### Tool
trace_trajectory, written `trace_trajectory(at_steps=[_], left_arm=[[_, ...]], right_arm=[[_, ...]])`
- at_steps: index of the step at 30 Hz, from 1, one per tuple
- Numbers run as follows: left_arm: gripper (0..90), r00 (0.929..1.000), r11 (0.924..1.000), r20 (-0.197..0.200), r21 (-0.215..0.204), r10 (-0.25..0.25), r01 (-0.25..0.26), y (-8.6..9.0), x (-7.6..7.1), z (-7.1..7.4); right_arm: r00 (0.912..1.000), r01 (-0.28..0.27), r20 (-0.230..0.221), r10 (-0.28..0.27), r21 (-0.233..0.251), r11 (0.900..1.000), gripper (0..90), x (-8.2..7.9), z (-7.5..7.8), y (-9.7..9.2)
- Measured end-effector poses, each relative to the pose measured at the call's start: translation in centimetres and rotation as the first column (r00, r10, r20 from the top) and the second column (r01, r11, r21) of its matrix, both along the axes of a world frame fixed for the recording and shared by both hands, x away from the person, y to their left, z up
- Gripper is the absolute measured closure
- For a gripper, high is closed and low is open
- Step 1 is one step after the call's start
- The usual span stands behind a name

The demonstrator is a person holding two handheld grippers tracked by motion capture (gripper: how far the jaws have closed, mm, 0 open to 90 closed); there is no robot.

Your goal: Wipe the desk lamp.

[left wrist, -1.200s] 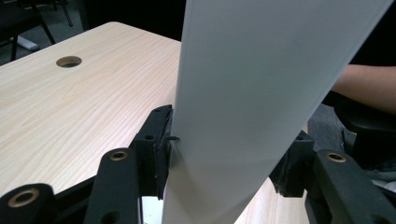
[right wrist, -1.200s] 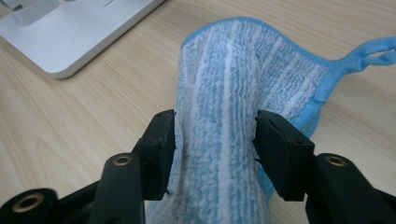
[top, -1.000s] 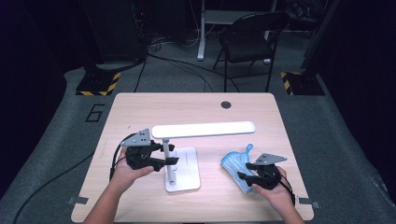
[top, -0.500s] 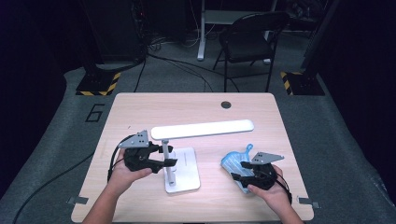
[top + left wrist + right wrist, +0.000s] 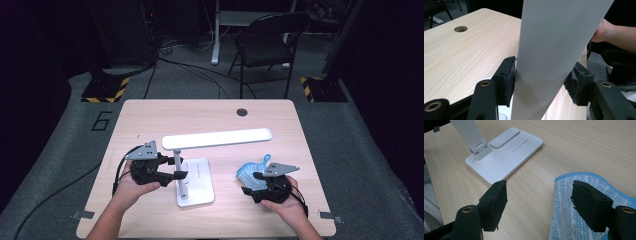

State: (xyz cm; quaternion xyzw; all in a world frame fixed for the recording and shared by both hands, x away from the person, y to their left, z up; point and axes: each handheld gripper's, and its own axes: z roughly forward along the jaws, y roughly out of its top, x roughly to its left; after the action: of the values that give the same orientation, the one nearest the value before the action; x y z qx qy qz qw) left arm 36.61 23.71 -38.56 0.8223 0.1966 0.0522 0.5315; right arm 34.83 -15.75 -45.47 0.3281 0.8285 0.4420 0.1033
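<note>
We've got the left tongs (image 5: 176, 174) clamped on the white desk lamp (image 5: 195, 186) at its upright post, pads pressing both sides in the left gripper view. Lamp base sits flat on the bench (image 5: 150, 120), front-centre, w/ the long lamp head (image 5: 217, 139) level above it. Right tongs (image 5: 248, 183) have just been opening; jaws now spread wide, nothing pinched. Blue cloth (image 5: 251, 172) lies on the bench right of the lamp base, apart from it; one jaw hangs over the cloth edge in the right gripper view.
</note>
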Motion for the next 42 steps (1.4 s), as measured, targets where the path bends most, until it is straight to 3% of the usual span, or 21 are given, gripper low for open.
trace_trajectory(at_steps=[4, 10, 18, 26, 34, 42], left_arm=[[49.3, 0.9999, 1.0000, 0.007, 0.001, 0.007, -0.007, -0.3, -0.1, 0.0], [49.9, 0.9998, 1.0000, 0.020, 0.000, 0.008, -0.008, -0.6, -0.1, -0.1], [49.8, 0.9997, 0.9997, 0.010, -0.007, 0.022, -0.022, -1.6, 0.2, -0.1], [49.6, 0.9997, 0.9997, 0.009, -0.010, 0.024, -0.024, -2.4, 0.2, -0.1], [49.2, 0.9996, 0.9996, 0.002, -0.012, 0.027, -0.027, -3.4, 0.2, -0.1], [47.5, 0.9989, 0.9990, -0.031, -0.026, -0.036, 0.035, -4.2, 0.3, 0.0]], right_arm=[[0.9999, -0.009, 0.006, 0.009, -0.007, 0.9999, 30.1, 0.0, 0.0, 0.4], [0.9969, -0.078, 0.008, 0.079, -0.011, 0.9969, 44.5, 0.2, -0.1, 0.7], [0.9954, -0.095, -0.010, 0.095, -0.018, 0.9953, 49.0, 0.1, -0.1, 1.3], [0.9938, -0.111, 0.000, 0.111, -0.007, 0.9938, 60.0, 0.1, 0.1, 2.0], [0.9909, -0.134, 0.000, 0.134, 0.005, 0.9909, 63.3, 0.1, 0.0, 3.0], [0.9875, -0.157, -0.008, 0.157, 0.018, 0.9874, 63.2, 0.1, 0.1, 4.2]])
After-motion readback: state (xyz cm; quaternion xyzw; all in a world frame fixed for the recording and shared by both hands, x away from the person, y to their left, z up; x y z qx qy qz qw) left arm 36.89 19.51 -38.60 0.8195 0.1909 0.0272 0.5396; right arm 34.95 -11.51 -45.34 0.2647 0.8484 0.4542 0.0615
